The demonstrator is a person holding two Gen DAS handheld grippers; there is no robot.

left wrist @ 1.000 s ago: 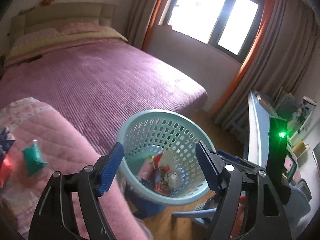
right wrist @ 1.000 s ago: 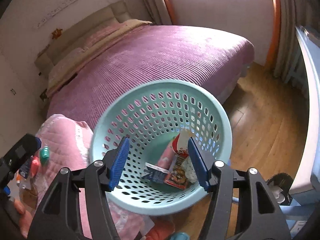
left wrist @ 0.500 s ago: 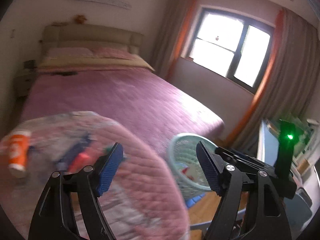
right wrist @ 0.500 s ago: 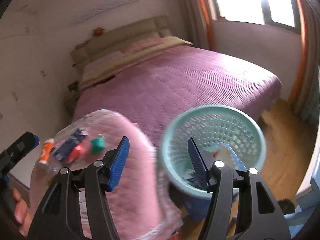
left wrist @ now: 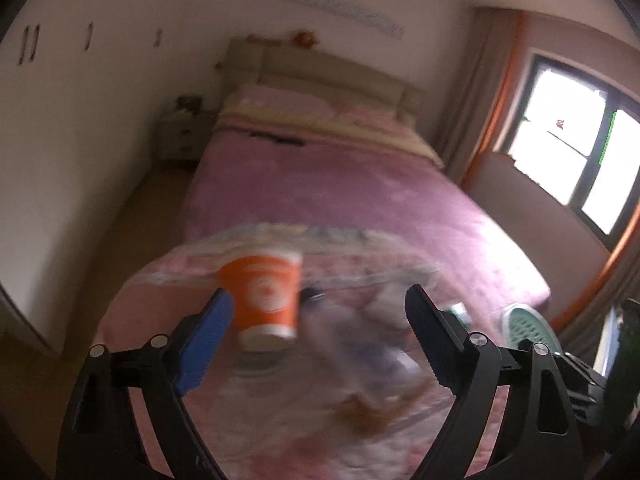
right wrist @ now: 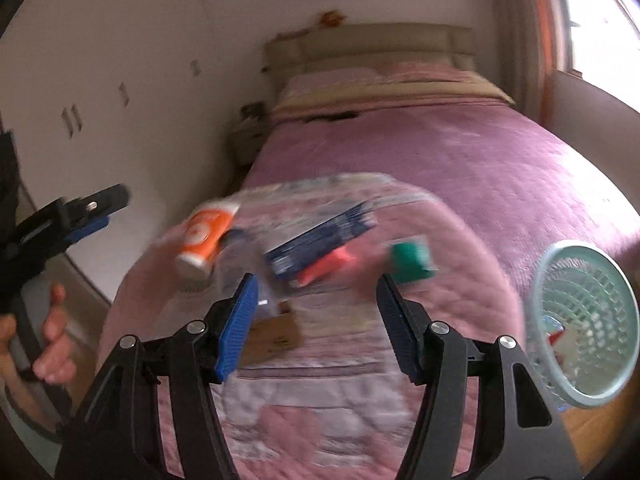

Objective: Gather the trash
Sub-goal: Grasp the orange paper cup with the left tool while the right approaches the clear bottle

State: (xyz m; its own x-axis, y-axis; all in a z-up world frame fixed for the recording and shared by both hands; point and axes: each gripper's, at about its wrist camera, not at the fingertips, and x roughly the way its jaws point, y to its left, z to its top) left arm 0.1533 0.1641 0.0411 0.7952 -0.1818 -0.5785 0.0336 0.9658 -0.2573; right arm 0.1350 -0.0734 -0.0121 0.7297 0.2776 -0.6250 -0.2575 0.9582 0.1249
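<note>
— Orange cup first: where does it sit?

— On the pink quilted cover in front of me, tipped, its pale base toward me. In my left view it lies just past my left fingers, closer to the blue pad on the left than to the dark one on the right. Nothing is between those pads; they stand wide apart and have just been spreading further.

— And your right side?

— My right fingers are about half spread and hold nothing. Beyond them, on the same cover, the litter lies in a loose row: the orange cup at far left, a dark blue packet in the middle, a red wrapper touching its near edge, and a green packet to the right, apart from the others. A brown card lies nearer, just beside my left pad. All of it is smeared by blur, so I cannot read any print.

— The basket?

— The pale green basket stands at the right, off the cover's edge, over the wooden floor. Some red and white scraps lie inside it. In my left view only its rim shows, low at the right.

— Anything else?

— My left hand shows at the left edge of the right view, wrapped round its handle. The purple bed stretches behind, with a beige headboard against the far wall.
</note>
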